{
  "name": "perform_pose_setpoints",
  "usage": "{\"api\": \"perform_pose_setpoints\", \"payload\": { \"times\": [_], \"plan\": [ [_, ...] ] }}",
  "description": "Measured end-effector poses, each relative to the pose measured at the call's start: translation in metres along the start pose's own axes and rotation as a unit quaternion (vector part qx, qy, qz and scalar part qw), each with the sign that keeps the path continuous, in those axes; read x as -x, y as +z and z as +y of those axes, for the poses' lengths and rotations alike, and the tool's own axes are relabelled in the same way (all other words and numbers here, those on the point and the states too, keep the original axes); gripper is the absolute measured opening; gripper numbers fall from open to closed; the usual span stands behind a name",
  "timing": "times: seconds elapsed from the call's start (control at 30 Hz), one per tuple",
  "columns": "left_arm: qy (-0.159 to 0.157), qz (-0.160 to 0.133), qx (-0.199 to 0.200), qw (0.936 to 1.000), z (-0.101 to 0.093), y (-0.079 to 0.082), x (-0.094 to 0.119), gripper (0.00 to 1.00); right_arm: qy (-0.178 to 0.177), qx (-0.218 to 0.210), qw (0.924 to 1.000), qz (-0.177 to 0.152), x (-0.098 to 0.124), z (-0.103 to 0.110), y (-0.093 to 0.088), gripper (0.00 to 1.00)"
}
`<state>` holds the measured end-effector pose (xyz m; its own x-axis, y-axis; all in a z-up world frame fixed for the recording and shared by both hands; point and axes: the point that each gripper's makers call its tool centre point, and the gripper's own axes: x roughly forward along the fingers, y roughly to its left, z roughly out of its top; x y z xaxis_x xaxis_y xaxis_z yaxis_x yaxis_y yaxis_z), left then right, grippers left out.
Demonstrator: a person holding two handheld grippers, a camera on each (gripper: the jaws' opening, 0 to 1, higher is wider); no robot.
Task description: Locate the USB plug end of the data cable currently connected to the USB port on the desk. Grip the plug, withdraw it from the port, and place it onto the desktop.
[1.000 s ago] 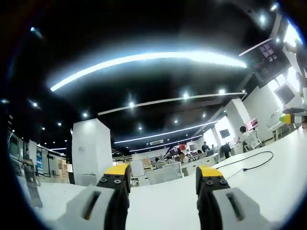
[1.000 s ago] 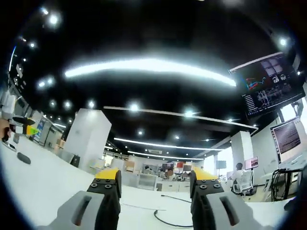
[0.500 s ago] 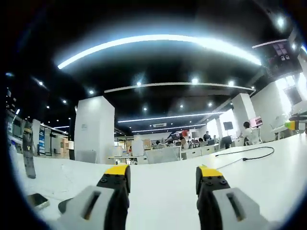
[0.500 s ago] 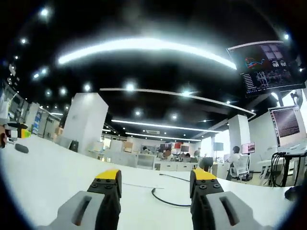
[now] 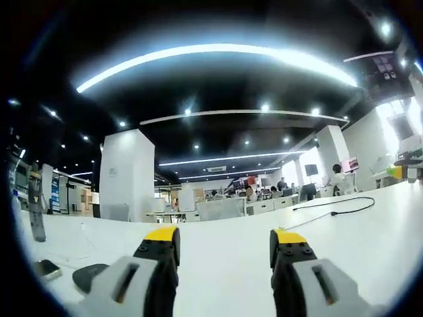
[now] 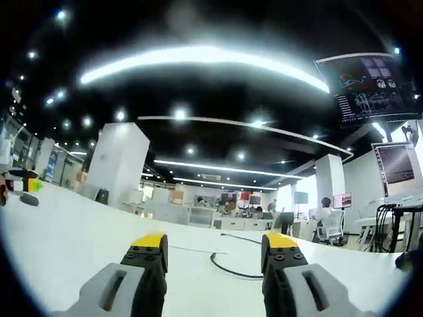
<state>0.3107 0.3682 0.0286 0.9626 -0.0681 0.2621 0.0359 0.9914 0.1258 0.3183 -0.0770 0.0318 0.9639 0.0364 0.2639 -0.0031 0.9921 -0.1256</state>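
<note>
A black data cable (image 5: 334, 211) lies on the white desk (image 5: 225, 257) far off to the right in the left gripper view, its small plug end pointing toward me. In the right gripper view the same black cable (image 6: 231, 267) curves across the white desk (image 6: 79, 244) just beyond the jaws. My left gripper (image 5: 225, 247) is open, with nothing between its yellow-tipped jaws. My right gripper (image 6: 215, 251) is open too, jaws apart and well short of the cable. The other gripper (image 5: 404, 170) shows at the far right edge of the left gripper view.
A phone (image 5: 46, 268) and a dark oval object (image 5: 89, 277) lie on the desk at the lower left of the left gripper view. A monitor (image 6: 396, 181) and hanging cables (image 6: 383, 231) stand at the right. A wide office with desks, seated people and a white pillar (image 5: 125, 178) lies beyond.
Both views have tilted down a little, bringing more of the desk surface into sight. The cable lies where it was. Both grippers stay open.
</note>
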Motion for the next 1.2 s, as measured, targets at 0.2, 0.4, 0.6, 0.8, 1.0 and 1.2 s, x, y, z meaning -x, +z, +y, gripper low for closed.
{"api": "perform_pose_setpoints", "payload": {
  "times": [0.2, 0.4, 0.6, 0.8, 1.0, 1.2],
  "plan": [
    [-0.001, -0.001, -0.003, 1.0000, -0.0026, 0.0017, 0.0008, 0.55, -0.003, -0.001, 1.0000, 0.000, 0.0013, -0.0033, -0.0005, 0.58],
    [0.000, -0.006, -0.002, 1.0000, -0.0028, 0.0057, 0.0018, 0.55, -0.004, -0.003, 1.0000, 0.002, 0.0009, -0.0039, -0.0011, 0.58],
    [-0.002, -0.003, -0.002, 1.0000, -0.0045, 0.0044, 0.0018, 0.55, -0.001, -0.002, 1.0000, 0.003, 0.0009, -0.0026, -0.0010, 0.57],
    [-0.003, -0.002, -0.001, 1.0000, -0.0062, 0.0028, 0.0028, 0.55, 0.000, -0.001, 1.0000, 0.003, 0.0011, -0.0023, -0.0003, 0.57],
    [-0.001, -0.003, -0.002, 1.0000, -0.0056, 0.0033, 0.0031, 0.55, 0.001, -0.001, 1.0000, 0.001, 0.0018, -0.0021, 0.0005, 0.57],
    [0.004, -0.002, 0.000, 1.0000, -0.0033, -0.0005, 0.0046, 0.55, 0.002, 0.002, 1.0000, 0.002, 0.0029, -0.0004, -0.0017, 0.57]
  ]
}}
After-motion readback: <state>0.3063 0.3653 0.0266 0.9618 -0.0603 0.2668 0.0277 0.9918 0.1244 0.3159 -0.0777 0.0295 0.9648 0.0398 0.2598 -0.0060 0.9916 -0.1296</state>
